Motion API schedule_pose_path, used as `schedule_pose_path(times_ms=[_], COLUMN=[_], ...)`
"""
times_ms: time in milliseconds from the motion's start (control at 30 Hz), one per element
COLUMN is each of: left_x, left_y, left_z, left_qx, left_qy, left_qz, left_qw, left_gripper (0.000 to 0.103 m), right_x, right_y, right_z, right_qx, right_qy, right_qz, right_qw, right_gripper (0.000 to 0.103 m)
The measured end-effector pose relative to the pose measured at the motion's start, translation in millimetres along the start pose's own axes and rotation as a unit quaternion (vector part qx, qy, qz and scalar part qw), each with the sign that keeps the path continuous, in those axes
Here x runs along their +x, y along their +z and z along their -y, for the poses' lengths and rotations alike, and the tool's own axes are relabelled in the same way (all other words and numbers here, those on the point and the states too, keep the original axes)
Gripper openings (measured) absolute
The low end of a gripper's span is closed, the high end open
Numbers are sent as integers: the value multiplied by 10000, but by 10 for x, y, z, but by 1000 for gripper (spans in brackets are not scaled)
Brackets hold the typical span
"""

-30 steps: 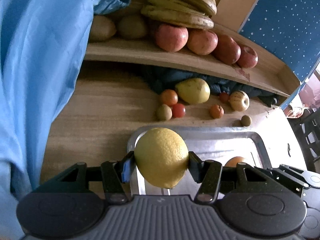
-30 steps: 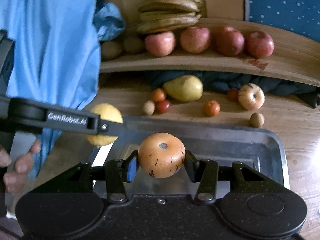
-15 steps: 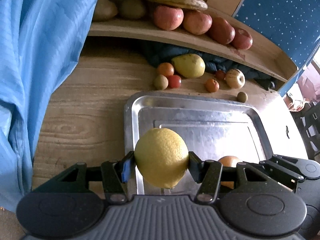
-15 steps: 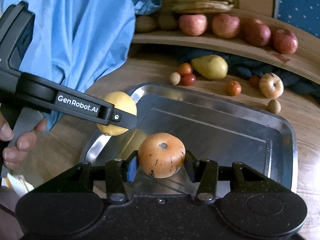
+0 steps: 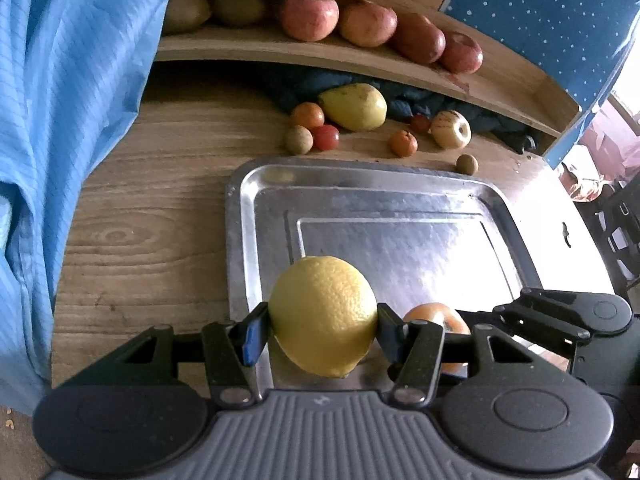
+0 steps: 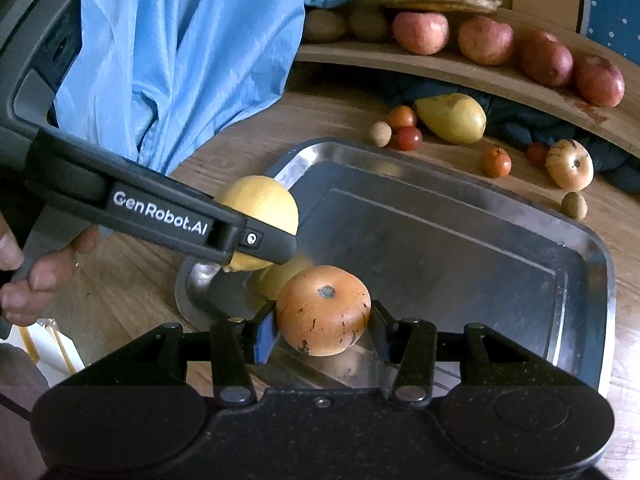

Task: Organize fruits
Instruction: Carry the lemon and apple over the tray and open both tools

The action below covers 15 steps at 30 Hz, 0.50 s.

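Observation:
My left gripper (image 5: pixel 322 326) is shut on a yellow lemon (image 5: pixel 323 316) and holds it over the near left corner of a metal tray (image 5: pixel 360 184). The lemon also shows in the right wrist view (image 6: pixel 260 204), behind the left gripper's finger (image 6: pixel 260 240). My right gripper (image 6: pixel 322 330) is shut on an orange spotted fruit (image 6: pixel 322 316) over the tray's near edge (image 6: pixel 580 248). That fruit shows in the left wrist view (image 5: pixel 438 314) just right of the lemon.
Loose fruits lie on the wooden table beyond the tray: a yellow pear (image 5: pixel 354 106), small tomatoes (image 5: pixel 326 137), a pale apple (image 5: pixel 451 129). A wooden shelf (image 5: pixel 320 50) holds apples (image 5: pixel 310 16) and bananas. Blue cloth (image 5: pixel 60 120) hangs at left.
Both grippers have drawn back and lowered toward the tray's near edge with their fruits still held. More of the tray shows ahead.

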<state>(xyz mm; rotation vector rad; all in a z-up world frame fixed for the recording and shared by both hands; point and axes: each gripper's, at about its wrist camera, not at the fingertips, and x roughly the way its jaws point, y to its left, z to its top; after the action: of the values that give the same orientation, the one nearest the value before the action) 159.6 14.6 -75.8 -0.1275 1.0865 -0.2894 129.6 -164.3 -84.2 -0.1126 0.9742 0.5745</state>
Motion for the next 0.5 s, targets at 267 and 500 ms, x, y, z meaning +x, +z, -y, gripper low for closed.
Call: schedule_pose_path(times_ms=[267, 500], left_x=[22, 37], left_y=[-35, -56], left_z=[-6, -1], left_qx=[-52, -53], left_qy=[6, 41], left_qz=[-100, -138], left_qw=[9999, 9999], left_gripper=[60, 60], right_x=[10, 26], right_y=[-31, -44], right_z=[-22, -19], right_qx=[-84, -122], right_qy=[15, 1], right_qz=[-66, -93], right_qw=[9999, 9999], right_gripper=[50, 50])
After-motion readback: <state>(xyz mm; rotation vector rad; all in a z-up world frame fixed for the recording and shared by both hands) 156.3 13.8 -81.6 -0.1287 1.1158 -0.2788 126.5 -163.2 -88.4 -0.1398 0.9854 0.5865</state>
